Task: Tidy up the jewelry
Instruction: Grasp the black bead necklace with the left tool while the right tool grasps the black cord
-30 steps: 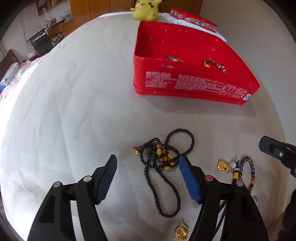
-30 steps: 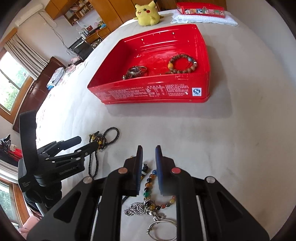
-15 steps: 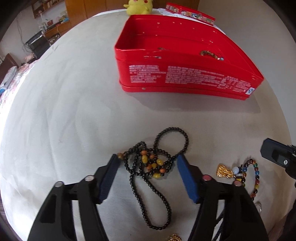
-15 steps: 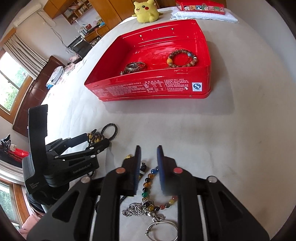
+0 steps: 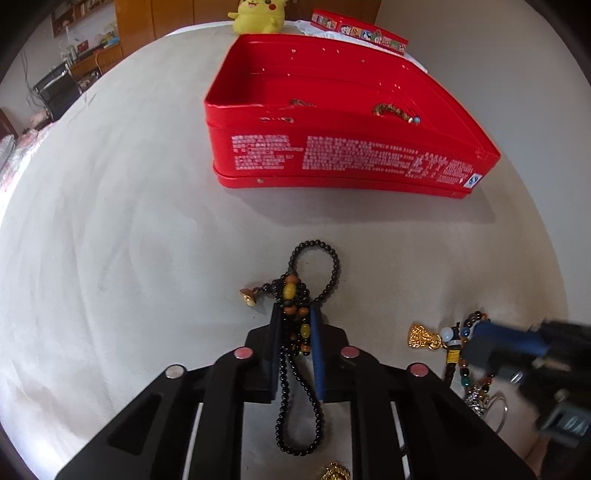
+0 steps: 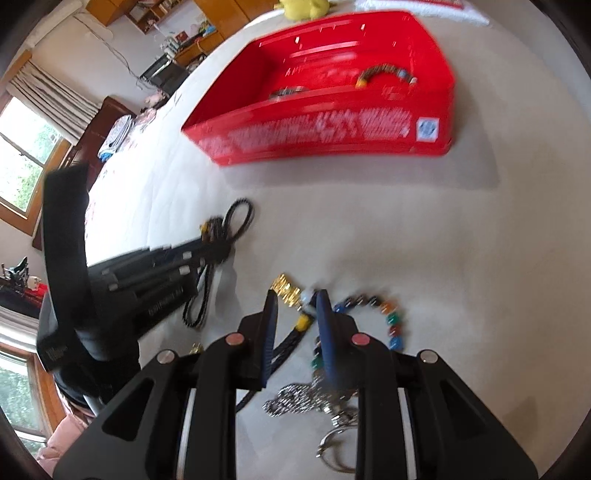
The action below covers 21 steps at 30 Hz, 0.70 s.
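My left gripper (image 5: 294, 314) is shut on the black bead necklace (image 5: 334, 266) with amber beads, which lies on the white cloth; its loops stick out ahead of and behind the jaws. It also shows in the right wrist view (image 6: 236, 214). My right gripper (image 6: 295, 302) is low over the multicolour bead bracelet (image 6: 391, 321) and gold pendant (image 6: 286, 288), jaws slightly apart around the cord, nothing visibly clamped. The red tin box (image 5: 332, 158) stands ahead, holding a wooden bead bracelet (image 5: 395, 110) and a metal bangle (image 6: 288, 92).
A silver chain and key ring (image 6: 332, 443) lie under my right gripper. A gold charm (image 5: 334, 472) lies near the left gripper's base. A yellow plush toy (image 5: 258, 14) and a flat red case (image 5: 358, 31) sit behind the box.
My left gripper moved forward and closed on the black necklace. My right gripper dropped lower toward the multicolour bracelet and opened a little; its view is motion-blurred.
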### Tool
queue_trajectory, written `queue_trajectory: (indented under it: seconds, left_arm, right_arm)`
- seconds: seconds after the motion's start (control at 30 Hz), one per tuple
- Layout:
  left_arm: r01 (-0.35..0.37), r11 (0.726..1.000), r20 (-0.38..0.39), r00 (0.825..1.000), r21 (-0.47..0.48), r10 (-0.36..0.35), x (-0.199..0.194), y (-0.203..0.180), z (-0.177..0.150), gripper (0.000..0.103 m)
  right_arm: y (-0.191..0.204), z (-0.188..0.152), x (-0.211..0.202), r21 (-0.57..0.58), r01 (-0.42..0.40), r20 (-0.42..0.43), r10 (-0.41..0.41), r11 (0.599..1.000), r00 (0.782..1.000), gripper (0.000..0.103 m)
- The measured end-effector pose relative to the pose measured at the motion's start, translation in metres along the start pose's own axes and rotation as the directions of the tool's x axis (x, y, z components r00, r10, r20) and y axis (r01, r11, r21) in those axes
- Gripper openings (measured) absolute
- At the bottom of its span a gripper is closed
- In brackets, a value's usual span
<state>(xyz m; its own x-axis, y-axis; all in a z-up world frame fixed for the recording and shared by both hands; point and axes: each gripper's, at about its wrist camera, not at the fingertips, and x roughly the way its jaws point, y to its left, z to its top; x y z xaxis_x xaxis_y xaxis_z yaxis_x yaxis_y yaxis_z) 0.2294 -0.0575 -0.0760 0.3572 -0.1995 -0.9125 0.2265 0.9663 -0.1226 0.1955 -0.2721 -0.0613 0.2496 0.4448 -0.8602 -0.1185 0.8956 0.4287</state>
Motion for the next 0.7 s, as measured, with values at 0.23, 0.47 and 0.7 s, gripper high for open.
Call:
queue_trajectory:
  seconds: [0.23,0.47,0.7]
  left_arm:
    - [0.022,1.0,0.0,1.0,-0.004,-0.022,-0.006,0.003,-0.003,0.012]
    - [0.034,0.999,-0.003,0.999,-0.003,-0.034,-0.008,0.012,-0.004,0.012]
    - [0.043,0.999,0.004,0.999,-0.013,-0.043,-0.01,0.022,0.0,0.012]
  right_arm:
    - [-0.006,-0.012,0.008,0.036,-0.001,-0.032,0.002,0.999,0.999,0.021]
    - [-0.008,-0.009,0.015,0.047,0.02,-0.035,-0.019,0.999,0.999,0.021]
    - [-0.015,-0.007,0.015,0.074,0.004,-0.001,-0.004,0.997,1.0,0.005]
